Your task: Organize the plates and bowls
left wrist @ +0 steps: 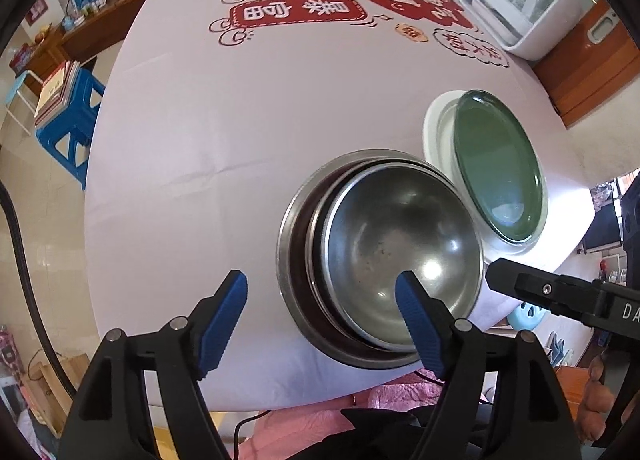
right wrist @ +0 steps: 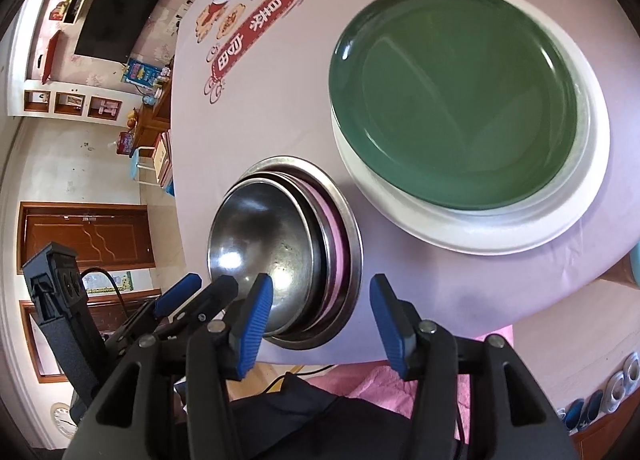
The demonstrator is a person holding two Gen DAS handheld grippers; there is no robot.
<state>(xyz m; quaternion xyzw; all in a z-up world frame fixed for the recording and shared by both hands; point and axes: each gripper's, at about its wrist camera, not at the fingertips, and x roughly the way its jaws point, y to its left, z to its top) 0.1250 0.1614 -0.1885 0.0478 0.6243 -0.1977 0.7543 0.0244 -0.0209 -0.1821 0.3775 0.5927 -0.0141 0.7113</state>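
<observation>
Nested steel bowls (left wrist: 404, 256) sit near the worktop (left wrist: 240, 132) front edge, the smallest on top inside wider ones. Just beside them, a green plate (right wrist: 456, 96) rests on a white plate (right wrist: 472, 232). Left tongs (left wrist: 322, 324) open, straddling the stack's near rim, pads clear. Right tongs (right wrist: 320, 320) open too, straddling the rim from the other side, gripping nothing.

A: We've got a nested stack of round stainless steel bowls (left wrist: 384, 256), upright, near the table's front edge.

B: Just beside it we see a round dark green plate (right wrist: 456, 100) lying flat on a larger round white plate (right wrist: 460, 228).
</observation>
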